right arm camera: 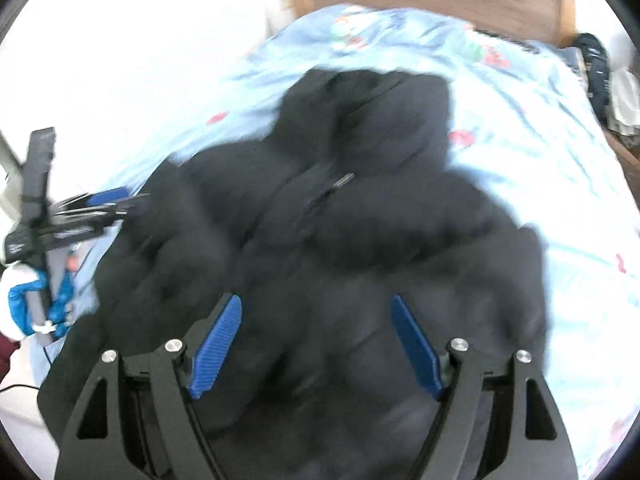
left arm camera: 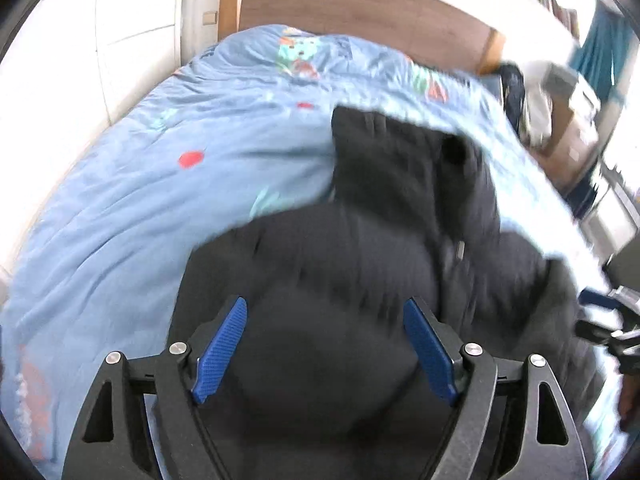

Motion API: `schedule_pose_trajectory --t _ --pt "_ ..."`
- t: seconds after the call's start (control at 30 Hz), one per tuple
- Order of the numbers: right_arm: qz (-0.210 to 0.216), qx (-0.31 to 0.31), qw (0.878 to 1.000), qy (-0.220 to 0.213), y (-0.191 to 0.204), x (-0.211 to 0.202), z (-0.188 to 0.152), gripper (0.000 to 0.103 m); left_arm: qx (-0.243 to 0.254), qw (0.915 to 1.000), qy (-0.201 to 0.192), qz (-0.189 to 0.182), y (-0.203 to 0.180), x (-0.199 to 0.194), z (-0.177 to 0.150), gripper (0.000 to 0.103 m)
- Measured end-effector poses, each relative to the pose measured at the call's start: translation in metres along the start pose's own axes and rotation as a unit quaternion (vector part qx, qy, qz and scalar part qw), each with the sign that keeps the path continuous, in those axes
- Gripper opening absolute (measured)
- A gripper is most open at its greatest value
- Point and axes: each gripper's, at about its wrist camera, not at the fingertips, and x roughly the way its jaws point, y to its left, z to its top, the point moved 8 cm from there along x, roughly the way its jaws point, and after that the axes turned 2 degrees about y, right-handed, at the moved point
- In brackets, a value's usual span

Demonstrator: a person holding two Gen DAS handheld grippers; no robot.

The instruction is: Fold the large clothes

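1. A black hooded puffer jacket (right arm camera: 360,220) lies front-up on the bed, on a light-blue printed quilt (left arm camera: 168,168). Its hood (right arm camera: 372,116) points to 12 o'clock, toward the wooden headboard (left arm camera: 360,4), and the zipper pull (right arm camera: 345,179) sits near the middle of the chest.
2. The left gripper (left arm camera: 324,344) hovers over the near part of the jacket with its blue fingers (left arm camera: 224,348) spread wide and nothing between them — no cloth is pinched.
3. The right gripper (right arm camera: 316,340) is likewise wide and empty above the hem end.
4. In the right wrist view the left gripper shows at 9 o'clock, beside the jacket's edge.
5. Both views are smeared, so finer detail of the sleeves cannot be told.
6. Judgement: the jacket seems laid flat so that its sides can be folded inward; the spread fingers suit a fresh grasp of thick padding.
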Motion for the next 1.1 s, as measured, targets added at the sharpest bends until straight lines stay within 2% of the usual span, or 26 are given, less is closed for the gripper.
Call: schedule_pose_trajectory --t 0.2,0.3,0.4,0.57,0.73,0.8,0.87,0.9,0.97,1.0,1.07,1.1 --pt "-0.001 0.101 0.994 -0.03 -0.068 0.048 0.068 0.077 -0.049 0.9983 0.015 -0.025 0.005 0.08 0.079 0.084" --pt "0.007 0.148 0.988 -0.041 -0.09 0.073 0.094 0.077 -0.095 0.995 0.019 -0.027 0.018 0.118 0.101 0.084" --pt "0.014 0.186 0.981 -0.053 -0.107 0.098 0.121 0.077 -0.137 0.9887 0.021 -0.057 0.018 0.147 0.114 0.084" --pt "0.014 0.225 0.972 -0.062 -0.129 0.127 0.143 0.078 -0.142 0.9868 0.033 -0.071 0.007 0.176 0.12 0.085" --pt "0.025 0.253 0.966 -0.051 -0.134 0.152 0.148 0.079 -0.139 0.9881 0.048 -0.046 0.0 0.195 0.125 0.085" --pt "0.03 0.256 0.965 -0.053 -0.131 0.158 0.151 0.079 -0.126 0.9899 0.053 -0.038 -0.004 0.2 0.124 0.074" --pt "0.034 0.256 0.965 -0.049 -0.126 0.167 0.154 0.079 -0.107 0.9911 0.068 -0.041 -0.011 0.207 0.121 0.041" --pt "0.037 0.254 0.965 -0.046 -0.122 0.171 0.155 0.079 -0.098 0.9914 0.077 -0.038 -0.015 0.211 0.118 0.036" --pt "0.038 0.241 0.969 -0.034 -0.11 0.179 0.158 0.078 -0.081 0.993 0.081 -0.029 -0.021 0.212 0.116 0.02" --pt "0.031 0.23 0.972 -0.031 -0.106 0.18 0.159 0.075 -0.066 0.9943 0.08 -0.025 -0.025 0.21 0.116 0.017" --pt "0.018 0.194 0.981 -0.025 -0.094 0.179 0.163 0.028 -0.048 0.9958 0.075 -0.023 -0.029 0.204 0.116 0.012" --pt "0.011 0.177 0.984 -0.025 -0.089 0.176 0.166 0.022 -0.041 0.9963 0.071 -0.026 -0.03 0.198 0.116 0.011"
